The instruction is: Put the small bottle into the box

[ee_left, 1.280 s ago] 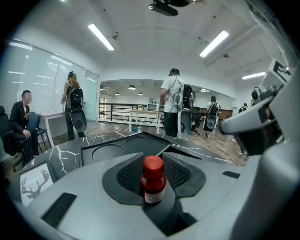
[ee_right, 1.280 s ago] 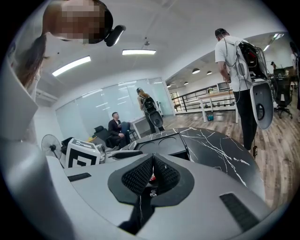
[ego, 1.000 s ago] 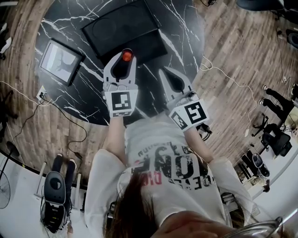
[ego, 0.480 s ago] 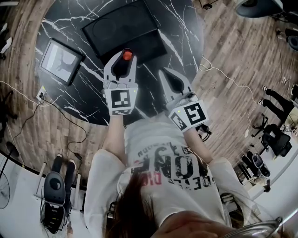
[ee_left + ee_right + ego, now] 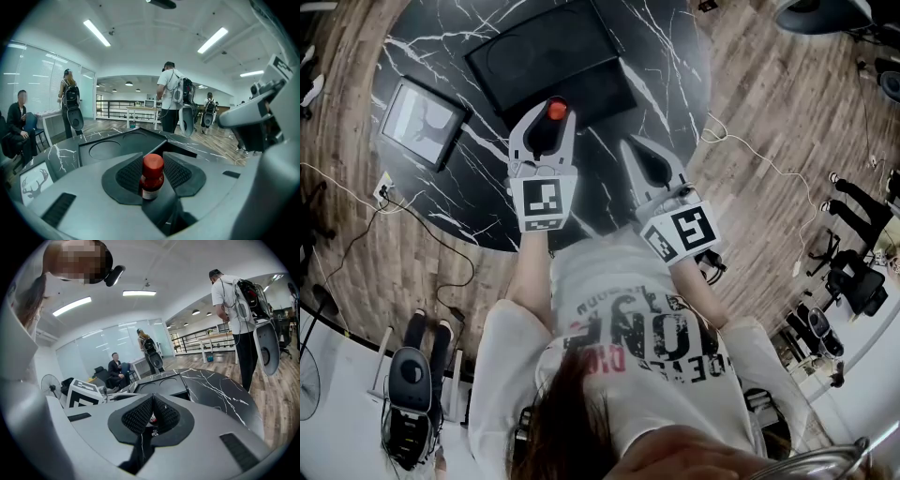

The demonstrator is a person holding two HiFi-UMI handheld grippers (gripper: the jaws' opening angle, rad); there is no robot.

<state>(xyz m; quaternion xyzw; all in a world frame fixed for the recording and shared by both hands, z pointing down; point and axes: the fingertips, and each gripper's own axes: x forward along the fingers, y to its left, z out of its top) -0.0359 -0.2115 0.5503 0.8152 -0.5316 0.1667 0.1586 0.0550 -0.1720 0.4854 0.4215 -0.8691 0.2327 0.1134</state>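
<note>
Black marble bench (image 5: 667, 54), round, white-veined, standing on a wood-plank floor (image 5: 787, 103).

Item 1: small bottle (image 5: 152, 175). Dark body, pale label, red cap. It is upright, cap uppermost, and lies between the two ribbed pads of the left hand-held gripper (image 5: 549, 116), which is clamped on its sides. The cap rises above the pad tops. In the head view the bottle sits at the far tip of that hand-held gripper, at the near edge of the box.

Item 2: box (image 5: 542, 49). Black and flat, on the far part of the bench, with round recesses in its top panel. It lies just beyond the bottle. Whether the bottle is over the box or just short of it cannot be told.

Item 3: right hand-held gripper (image 5: 634, 146). Its jaws are together, tips meeting, with nothing held between them. It is to the right of the left one and apart from it, over the near right part of the bench and pointing toward the box.

Item 4: framed picture (image 5: 422, 122) with an antler motif, on the left of the bench, well apart from the bottle.

Item 5: cables (image 5: 750, 150) on the floor to the right of the bench.
</note>
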